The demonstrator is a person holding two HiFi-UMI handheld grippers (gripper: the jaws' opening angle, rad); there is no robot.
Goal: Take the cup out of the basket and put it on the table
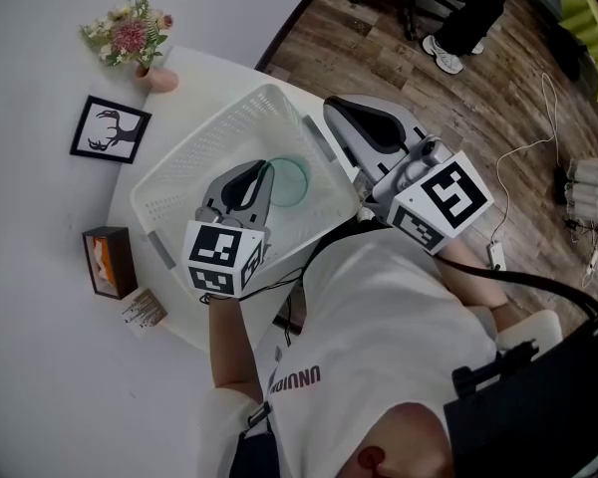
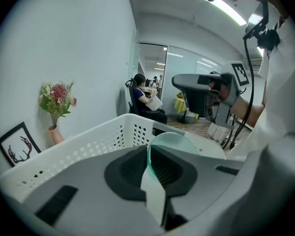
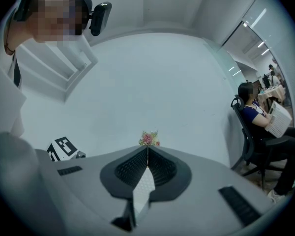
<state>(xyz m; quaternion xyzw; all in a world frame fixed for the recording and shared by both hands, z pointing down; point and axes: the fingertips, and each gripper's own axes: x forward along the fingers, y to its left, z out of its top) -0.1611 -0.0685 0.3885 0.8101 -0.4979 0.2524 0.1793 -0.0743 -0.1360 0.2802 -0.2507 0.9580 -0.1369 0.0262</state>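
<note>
1. Head view: the white basket (image 1: 209, 132) stood on the round white table (image 1: 204, 76).
2. The translucent green cup (image 1: 305, 175) lay within the basket's outline, toward its 3 o'clock wall. I could not tell whether the cup rested on the basket floor.
3. The left gripper (image 1: 266, 170) reached into the basket from 7 o'clock, with its tips at the cup's rim.
4. Left gripper view: the jaws of the left gripper (image 2: 148, 149) were pinching the thin wall of the cup (image 2: 174, 140), one jaw inside and one outside. The basket (image 2: 103, 134) rim ran behind it.
5. The right gripper (image 1: 337, 108) was held at 2 o'clock from the cup, over the basket's 3 o'clock edge, and touched neither cup nor basket.
6. Right gripper view: the jaws of the right gripper (image 3: 147, 149) were pressed together with nothing between them.
7. Around the basket in the head view:
   - flower vase (image 1: 130, 38) at 11 o'clock
   - framed deer picture (image 1: 110, 129) at 9 o'clock
   - tissue box (image 1: 110, 262) at 8 o'clock
   - small card (image 1: 143, 312) just beside the box, at its 5 o'clock
8. A seated person (image 2: 145, 100) was well apart from the table, in the background.
</note>
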